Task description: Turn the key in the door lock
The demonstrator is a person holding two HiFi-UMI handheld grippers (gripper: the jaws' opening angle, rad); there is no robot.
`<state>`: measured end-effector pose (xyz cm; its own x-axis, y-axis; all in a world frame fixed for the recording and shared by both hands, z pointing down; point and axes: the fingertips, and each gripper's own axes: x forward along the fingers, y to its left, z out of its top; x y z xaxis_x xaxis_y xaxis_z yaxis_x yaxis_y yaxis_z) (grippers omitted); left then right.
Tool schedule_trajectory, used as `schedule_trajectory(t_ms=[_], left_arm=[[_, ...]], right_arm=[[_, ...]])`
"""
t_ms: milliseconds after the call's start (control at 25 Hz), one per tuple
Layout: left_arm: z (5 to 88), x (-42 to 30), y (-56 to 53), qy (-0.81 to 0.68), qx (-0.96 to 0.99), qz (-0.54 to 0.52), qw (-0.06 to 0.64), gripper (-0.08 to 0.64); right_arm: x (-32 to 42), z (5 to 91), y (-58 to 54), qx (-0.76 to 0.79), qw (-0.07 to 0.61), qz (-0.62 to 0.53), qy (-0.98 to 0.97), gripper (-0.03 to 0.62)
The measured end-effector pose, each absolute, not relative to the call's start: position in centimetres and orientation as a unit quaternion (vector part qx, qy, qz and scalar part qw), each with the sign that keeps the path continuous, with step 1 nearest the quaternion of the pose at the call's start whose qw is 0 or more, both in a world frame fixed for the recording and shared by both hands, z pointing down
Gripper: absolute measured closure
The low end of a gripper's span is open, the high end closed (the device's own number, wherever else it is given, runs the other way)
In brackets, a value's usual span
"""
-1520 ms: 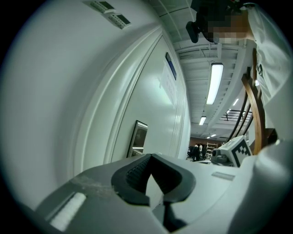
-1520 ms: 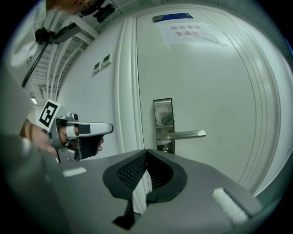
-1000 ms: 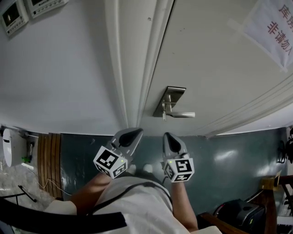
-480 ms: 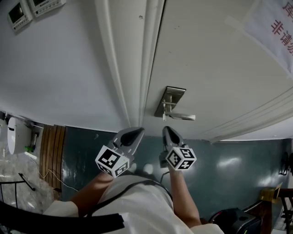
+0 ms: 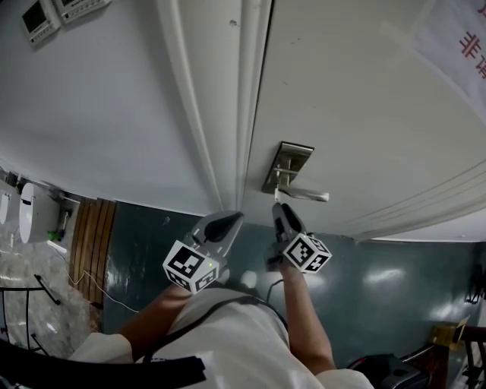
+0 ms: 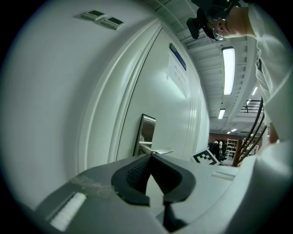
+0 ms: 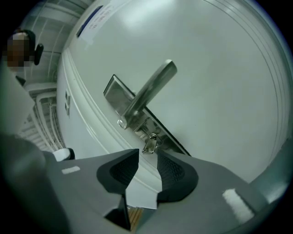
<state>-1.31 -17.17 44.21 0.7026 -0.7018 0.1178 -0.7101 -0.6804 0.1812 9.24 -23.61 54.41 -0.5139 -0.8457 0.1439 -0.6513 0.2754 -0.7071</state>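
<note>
A small silver key (image 7: 150, 143) sticks out of the steel lock plate (image 7: 120, 93) under the lever handle (image 7: 151, 89) on the white door (image 5: 364, 114). My right gripper (image 7: 147, 157) is rolled to one side and its jaws are opening. The key stands just past the fingertips, in line with the gap, and the pads do not touch it. In the head view the right gripper (image 5: 281, 214) points up at the lock plate (image 5: 287, 162) and handle (image 5: 305, 195). My left gripper (image 5: 228, 221) hovers to the left near the door frame, shut and empty; its tips (image 6: 150, 156) meet.
A white moulded door frame (image 5: 228, 114) runs left of the lock. Wall panels (image 5: 42, 17) sit at the upper left and a paper sign (image 5: 459, 38) on the door at the upper right. Below lie a dark floor (image 5: 380, 266) and wooden slats (image 5: 91, 235).
My right gripper has moved up closer to the lock and rolled, its marker cube turning. The left gripper has hardly moved.
</note>
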Motion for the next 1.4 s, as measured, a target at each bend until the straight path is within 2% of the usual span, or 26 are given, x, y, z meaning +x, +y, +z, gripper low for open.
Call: schedule_trajectory(t_ms=[640,760,840,1000,1400], left_arm=[[44.3,-2.2,-17.1,-0.401,0.91,0.031,0.102,0.555],[44.4,-2.4,-17.0,-0.402,0.909,0.033,0.102,0.555],[44.5,-2.6,-17.0,-0.403,0.909,0.033,0.103,0.555],[44.4,-2.7,-17.0,-0.402,0.909,0.032,0.102,0.555],[44.2,-2.8,-17.0,-0.394,0.913,0.031,0.097,0.555]], right_arm=[[7.9,53.7,-26.4,-0.362,0.295,-0.486,0.739,0.453],[8.3,54.0,-26.6,-0.366,0.304,-0.49,0.731,0.542],[8.1,53.7,-26.7,-0.365,0.3,-0.477,0.741,0.541],[8.8,54.9,-26.1,-0.444,0.222,-0.462,0.735,0.546],[8.0,54.5,-26.4,-0.537,0.018,-0.28,0.795,0.54]])
